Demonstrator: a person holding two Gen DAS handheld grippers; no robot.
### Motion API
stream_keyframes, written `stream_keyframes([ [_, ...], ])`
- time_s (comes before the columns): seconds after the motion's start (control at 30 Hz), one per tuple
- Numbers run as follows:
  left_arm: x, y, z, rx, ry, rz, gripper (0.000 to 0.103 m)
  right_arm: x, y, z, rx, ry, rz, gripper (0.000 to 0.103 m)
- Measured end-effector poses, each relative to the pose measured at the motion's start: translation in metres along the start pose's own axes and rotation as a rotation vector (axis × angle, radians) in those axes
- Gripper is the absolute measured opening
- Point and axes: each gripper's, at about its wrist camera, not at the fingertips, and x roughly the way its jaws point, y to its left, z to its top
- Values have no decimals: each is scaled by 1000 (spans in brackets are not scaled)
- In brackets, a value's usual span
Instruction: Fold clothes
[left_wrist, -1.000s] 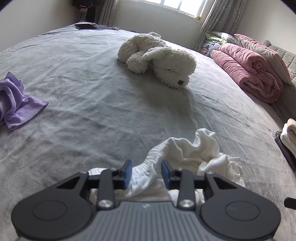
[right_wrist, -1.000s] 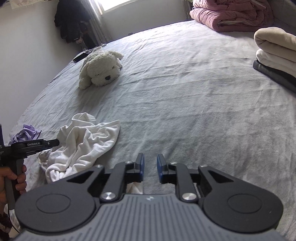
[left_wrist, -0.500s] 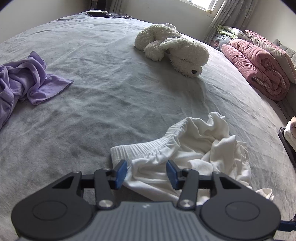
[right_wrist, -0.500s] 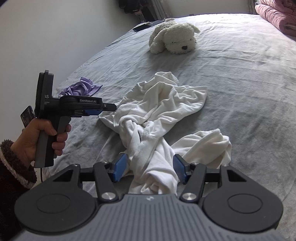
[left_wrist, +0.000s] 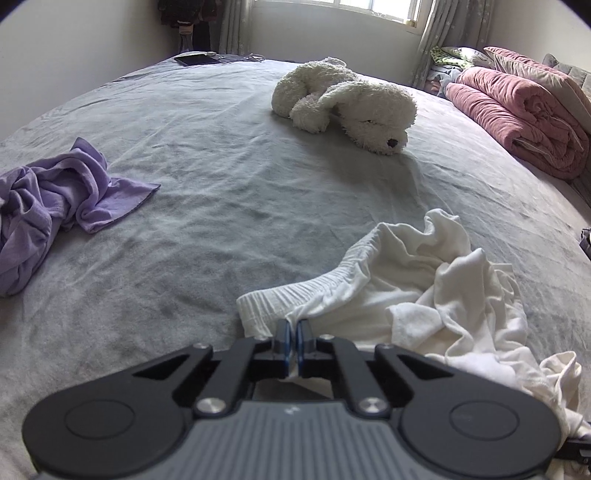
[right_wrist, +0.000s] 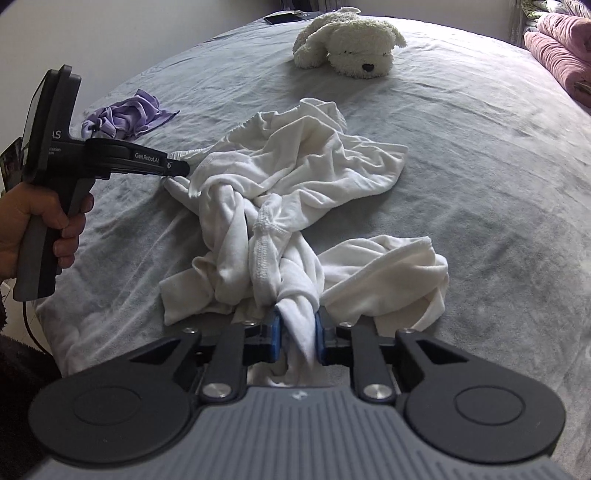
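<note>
Barely begun: both tools have hold of the white garment (right_wrist: 295, 192), nothing folded yet.
Nearest, the right tool (right_wrist: 297, 334) is closing on a twisted bunch of the fabric; the left tool (left_wrist: 294, 341) is pinched together on the waistband edge. The garment lies crumpled and knotted on the bed (right_wrist: 480, 155); untangling, spreading flat and folding remain. Farther off, a purple garment (left_wrist: 55, 199) waits, also unfolded.

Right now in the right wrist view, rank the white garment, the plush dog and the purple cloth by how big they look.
1. white garment, though nearest the camera
2. plush dog
3. purple cloth
</note>
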Motion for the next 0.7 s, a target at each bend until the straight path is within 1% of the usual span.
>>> stream_keyframes([
  [0.1, -15, 4, 1, -13, -9, -31, 3, -17, -12, 6, 30, -53, -25, 17],
  [0.23, -37, 3, -5, -3, -4, -80, 3, -37, -32, 14, 89, -117, -51, 16],
  [0.4, -61, 0, -15, 26, 16, -140, 3, -51, -50, 20, 138, -156, -55, 16],
  [0.53, -65, -1, -31, 62, 76, -182, 3, -50, -65, 19, 189, -144, -42, 16],
  [0.6, -60, -2, -39, 74, 110, -185, 3, -44, -68, 17, 201, -116, -35, 17],
  [0.63, -56, -2, -44, 80, 123, -182, 3, -40, -69, 15, 206, -100, -30, 19],
  [0.7, -52, -1, -49, 80, 134, -187, 5, -34, -68, 11, 207, -73, -24, 25],
])
